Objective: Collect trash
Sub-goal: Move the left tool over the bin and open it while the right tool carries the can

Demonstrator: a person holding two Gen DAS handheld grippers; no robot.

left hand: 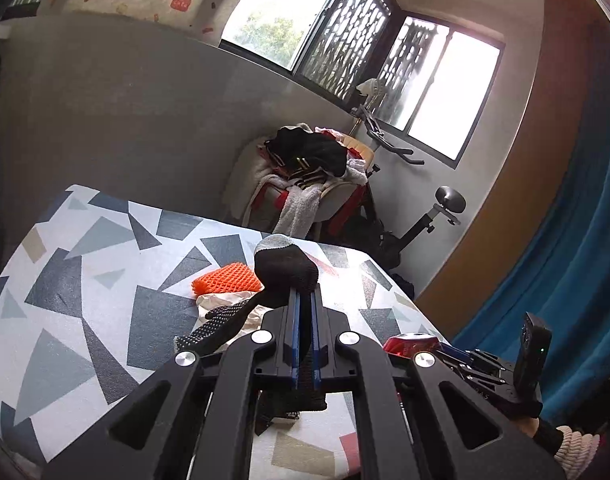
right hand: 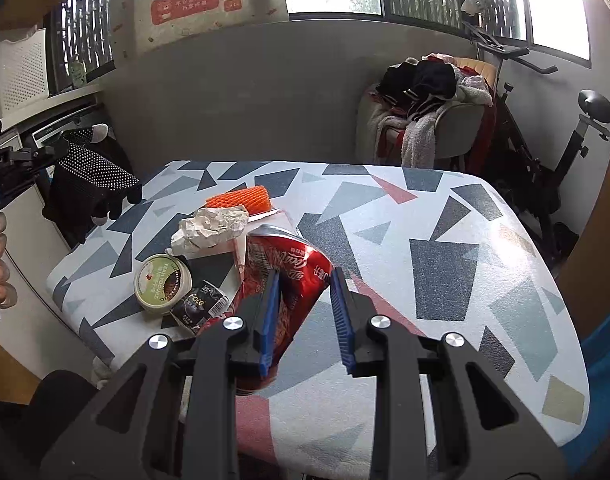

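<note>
My left gripper [left hand: 305, 292] is shut on a black dotted glove [left hand: 285, 268] with a grey fingertip and holds it up above the table. The same glove [right hand: 93, 180] hangs at the far left of the right wrist view. My right gripper [right hand: 305, 276] is shut on a crushed red cola can [right hand: 293, 268], lifted off the patterned tablecloth [right hand: 445, 240]. On the cloth lie an orange foam net [right hand: 241, 198], a crumpled paper wad [right hand: 213, 226], a green-lidded yogurt cup [right hand: 161, 282] and a black sachet [right hand: 199, 306].
Behind the table stands a grey panel [right hand: 245, 92]. A chair piled with clothes [right hand: 425, 112] and an exercise bike [right hand: 545, 140] stand at the back right. A white basket [right hand: 21, 72] sits on a shelf at left. A blue curtain [left hand: 577, 240] hangs on the right.
</note>
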